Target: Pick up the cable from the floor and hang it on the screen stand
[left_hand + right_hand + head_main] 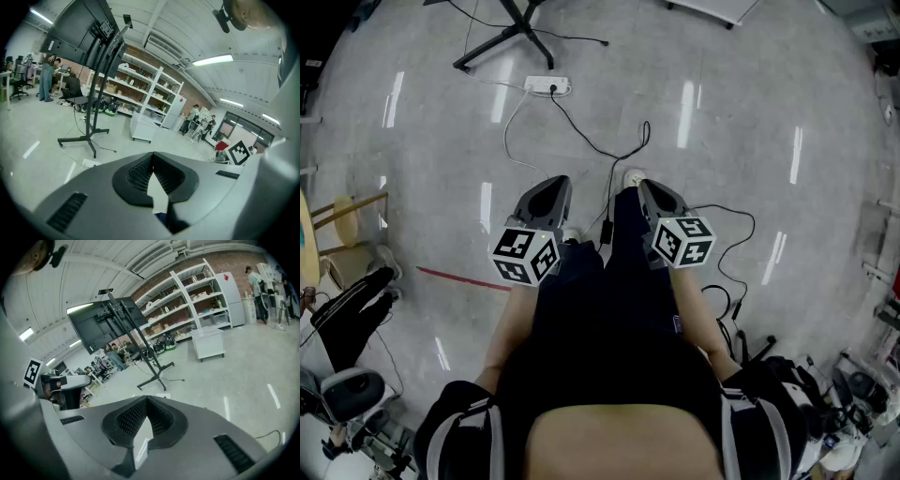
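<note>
A thin black cable [581, 137] lies on the grey floor. It runs from a white power strip [548, 86] in a loop toward my feet. The screen stand's black legs [511, 36] show at the top of the head view. In the gripper views the stand [96, 101] [146, 359] carries a dark screen [75, 33] [101, 324]. My left gripper [551, 186] [152, 155] and right gripper [643, 187] [146, 399] hang side by side above the floor. Both are shut with nothing between their jaws, well short of the cable.
A second black cable [739, 246] curls on the floor at the right. A red tape line [461, 277] crosses at the left, beside a wooden stool [342, 220]. Bags and gear [825, 403] crowd the lower corners. White shelves [145, 89] and a white cart [209, 344] stand beyond the stand.
</note>
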{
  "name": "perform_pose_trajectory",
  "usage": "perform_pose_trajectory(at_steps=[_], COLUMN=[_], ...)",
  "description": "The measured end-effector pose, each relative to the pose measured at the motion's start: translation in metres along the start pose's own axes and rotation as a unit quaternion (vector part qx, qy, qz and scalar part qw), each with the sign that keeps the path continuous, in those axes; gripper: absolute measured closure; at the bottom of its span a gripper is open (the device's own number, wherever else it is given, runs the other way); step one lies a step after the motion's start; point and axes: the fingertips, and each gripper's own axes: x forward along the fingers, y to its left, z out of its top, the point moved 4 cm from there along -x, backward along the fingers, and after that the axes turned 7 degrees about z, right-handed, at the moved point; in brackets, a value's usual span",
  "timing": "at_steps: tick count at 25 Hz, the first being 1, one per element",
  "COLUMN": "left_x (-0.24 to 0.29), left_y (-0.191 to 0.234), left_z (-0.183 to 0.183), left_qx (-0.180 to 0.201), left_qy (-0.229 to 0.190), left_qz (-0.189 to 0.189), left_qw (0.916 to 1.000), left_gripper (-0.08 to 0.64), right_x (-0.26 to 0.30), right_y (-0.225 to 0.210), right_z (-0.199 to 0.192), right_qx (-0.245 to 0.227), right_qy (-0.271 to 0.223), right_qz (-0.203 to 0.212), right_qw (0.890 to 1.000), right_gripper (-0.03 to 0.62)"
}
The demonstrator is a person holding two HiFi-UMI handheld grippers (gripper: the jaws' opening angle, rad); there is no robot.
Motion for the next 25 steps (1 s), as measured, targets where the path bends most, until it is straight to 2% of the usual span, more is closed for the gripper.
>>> perform_pose_trajectory(at_steps=[4, 6, 9, 13, 18, 25], left_x=[-0.061, -0.090, -0.119, -0.136, -0.144, -0.123], left_y=[-0.008, -0.011, -0.018, -0.023, -0.039, -0.075], left_z=[-0.043, -0.057, -0.071, -0.072, -0.072, -0.083], left_qx=[0.016, 0.018, 0.016, 0.027, 0.039, 0.036], left_qy=[0.019, 0.019, 0.011, -0.003, -0.013, -0.014], left_qz=[-0.021, -0.025, -0.040, -0.044, -0.044, -0.012], left_qw=[0.9995, 0.9993, 0.9990, 0.9986, 0.9982, 0.9992], left_gripper=[0.552, 0.552, 0.552, 0.552, 0.552, 0.552], right_x=[-0.017, -0.031, -0.044, -0.045, -0.060, -0.095], right_y=[0.065, 0.101, 0.143, 0.171, 0.172, 0.121], right_z=[-0.051, -0.067, -0.084, -0.103, -0.109, -0.097], right_qx=[0.008, -0.005, -0.031, -0.030, -0.046, -0.077], right_qy=[-0.029, -0.037, -0.035, -0.025, -0.018, -0.032], right_qz=[-0.023, -0.028, -0.014, 0.007, 0.011, 0.003], right_qw=[0.999, 0.999, 0.999, 0.999, 0.999, 0.997], right_gripper=[0.569, 0.569, 0.569, 0.569, 0.569, 0.568])
